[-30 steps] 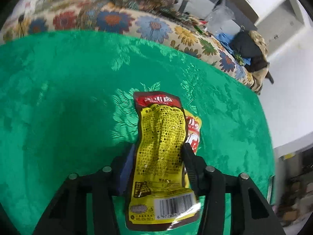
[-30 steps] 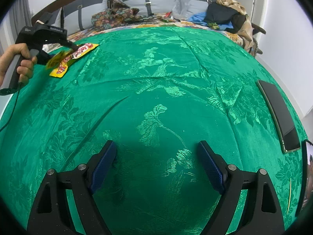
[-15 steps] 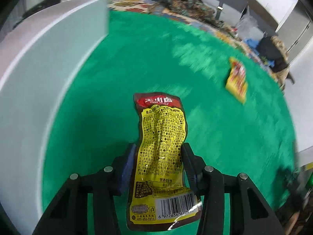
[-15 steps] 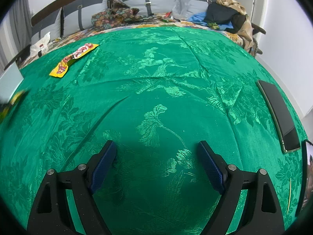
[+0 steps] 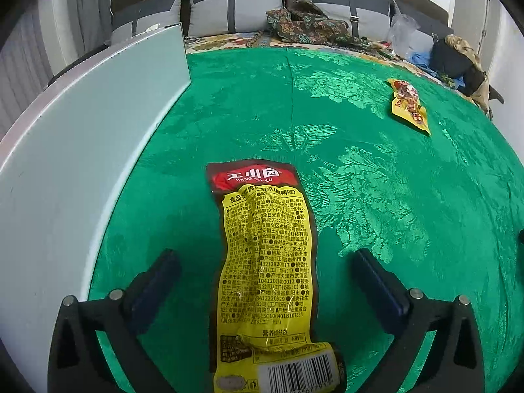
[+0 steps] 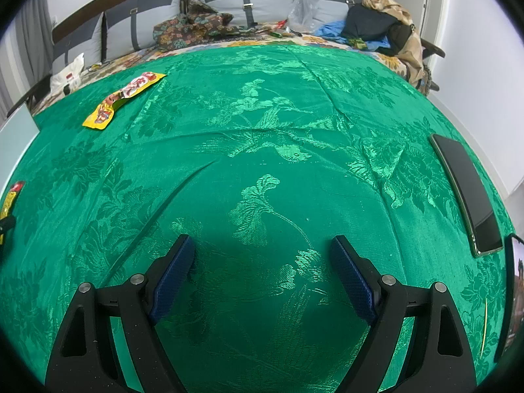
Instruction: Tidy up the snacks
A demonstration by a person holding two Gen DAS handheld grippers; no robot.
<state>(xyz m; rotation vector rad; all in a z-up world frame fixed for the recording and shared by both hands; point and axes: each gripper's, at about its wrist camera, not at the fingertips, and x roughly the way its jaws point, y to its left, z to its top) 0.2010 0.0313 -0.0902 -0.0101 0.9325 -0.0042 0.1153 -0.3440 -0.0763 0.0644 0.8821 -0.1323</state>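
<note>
A long yellow snack packet (image 5: 265, 262) with a dark red top and a barcode lies lengthwise between the fingers of my left gripper (image 5: 264, 255). The jaws are opening and stand wide; neither blue pad touches the packet. The packet's tip (image 6: 8, 203) shows at the far left edge of the right wrist view. A second yellow and red snack packet (image 5: 409, 104) (image 6: 124, 98) lies flat on the green cloth (image 5: 360, 180), farther back. My right gripper (image 6: 262, 245) hovers open over bare cloth with nothing between its fingers.
A pale white box wall (image 5: 82, 163) (image 6: 16, 131) stands just left of the left gripper. A dark phone (image 6: 465, 190) lies at the cloth's right edge. Grey cushions, a plastic bag and piled clothes sit on the floral cover behind the cloth.
My left gripper carried the yellow packet sideways, away from the second packet to beside the white box, then spread its jaws and let it go. The right gripper has not moved.
</note>
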